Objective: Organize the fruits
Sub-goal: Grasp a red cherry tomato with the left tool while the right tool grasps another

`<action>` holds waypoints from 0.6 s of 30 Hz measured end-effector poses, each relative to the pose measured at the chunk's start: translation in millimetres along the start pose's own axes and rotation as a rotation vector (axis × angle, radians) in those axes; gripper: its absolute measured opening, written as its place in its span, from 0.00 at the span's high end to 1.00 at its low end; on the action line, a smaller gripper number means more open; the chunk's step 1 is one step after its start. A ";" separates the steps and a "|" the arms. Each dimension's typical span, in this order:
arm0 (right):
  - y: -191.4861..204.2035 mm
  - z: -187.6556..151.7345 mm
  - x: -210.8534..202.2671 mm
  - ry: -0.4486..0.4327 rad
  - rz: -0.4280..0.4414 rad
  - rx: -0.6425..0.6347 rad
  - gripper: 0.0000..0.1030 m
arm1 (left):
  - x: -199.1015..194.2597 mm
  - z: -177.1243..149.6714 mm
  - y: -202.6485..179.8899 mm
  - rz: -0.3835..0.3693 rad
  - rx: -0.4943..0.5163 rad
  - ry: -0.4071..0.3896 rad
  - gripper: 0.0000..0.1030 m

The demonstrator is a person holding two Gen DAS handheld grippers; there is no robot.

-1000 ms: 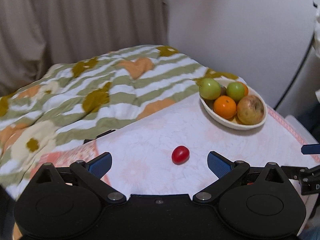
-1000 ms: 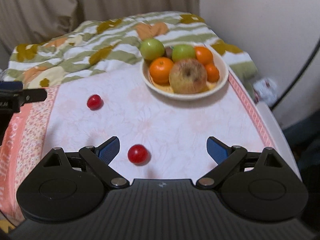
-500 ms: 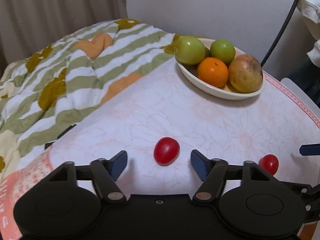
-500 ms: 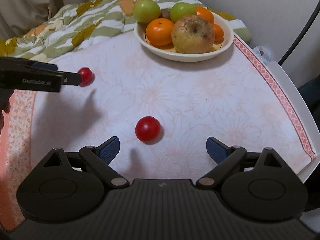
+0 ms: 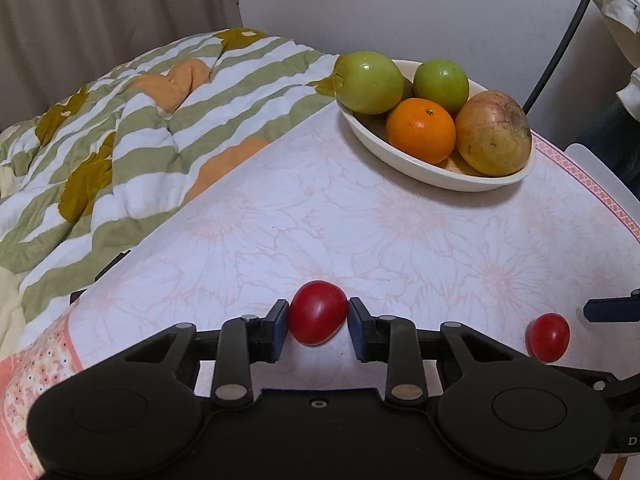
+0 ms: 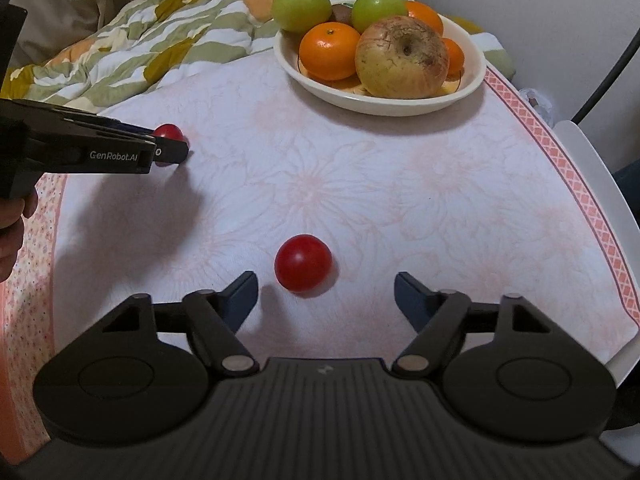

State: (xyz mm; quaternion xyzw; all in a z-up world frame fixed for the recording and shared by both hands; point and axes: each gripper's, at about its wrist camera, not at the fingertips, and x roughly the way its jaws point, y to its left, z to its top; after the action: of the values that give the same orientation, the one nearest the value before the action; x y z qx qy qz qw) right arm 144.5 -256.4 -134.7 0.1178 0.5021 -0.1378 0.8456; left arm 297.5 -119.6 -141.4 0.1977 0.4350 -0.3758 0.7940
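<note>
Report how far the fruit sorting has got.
Done: apples and oranges sit in the white bowl. In hand: the left gripper has its pads against the first red tomato, which is not lifted yet. Left: the second red tomato lies on the tablecloth ahead of the open right gripper.

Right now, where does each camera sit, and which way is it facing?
Left wrist: rides the left claw, looking along its fingers across the table toward the fruit bowl; its pads flank a red tomato.
Right wrist: rides the right claw, open, facing the same bowl; a second tomato lies ahead, the left claw and hand at left.
Shared: bowl, both tomatoes, quilt.
</note>
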 end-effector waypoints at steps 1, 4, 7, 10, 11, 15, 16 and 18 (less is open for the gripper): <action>0.8 0.9 0.4 0.000 -0.001 -0.002 0.17 | -0.5 -0.6 -0.2 0.002 -0.003 0.000 0.66; 1.3 1.1 1.5 0.001 0.004 -0.009 0.22 | -2.6 -3.7 -1.1 0.006 -0.007 -0.001 0.66; 3.4 1.8 4.1 0.005 0.014 -0.021 0.30 | -5.7 -8.2 -1.4 0.008 -0.013 0.002 0.66; 6.6 2.9 5.0 -0.003 0.019 -0.036 0.32 | -9.2 -13.0 0.1 0.010 -0.030 0.004 0.66; 7.9 3.6 5.5 -0.008 0.020 -0.040 0.32 | -10.6 -14.9 0.9 0.012 -0.037 0.004 0.66; 11.7 6.6 9.8 -0.003 0.029 -0.061 0.55 | -16.4 -23.2 2.0 0.016 -0.067 0.004 0.66; 12.6 6.6 9.1 -0.008 0.029 -0.062 0.55 | -19.0 -25.6 1.9 0.017 -0.075 0.002 0.66; 14.9 6.8 5.2 -0.023 0.033 -0.072 0.55 | -25.2 -29.3 1.4 0.018 -0.094 -0.003 0.66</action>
State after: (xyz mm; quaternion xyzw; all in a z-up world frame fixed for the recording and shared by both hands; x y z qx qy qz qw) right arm 157.7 -245.4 -135.2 0.0941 0.4949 -0.1072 0.8571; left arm 274.1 -89.2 -136.2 0.1638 0.4492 -0.3480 0.8064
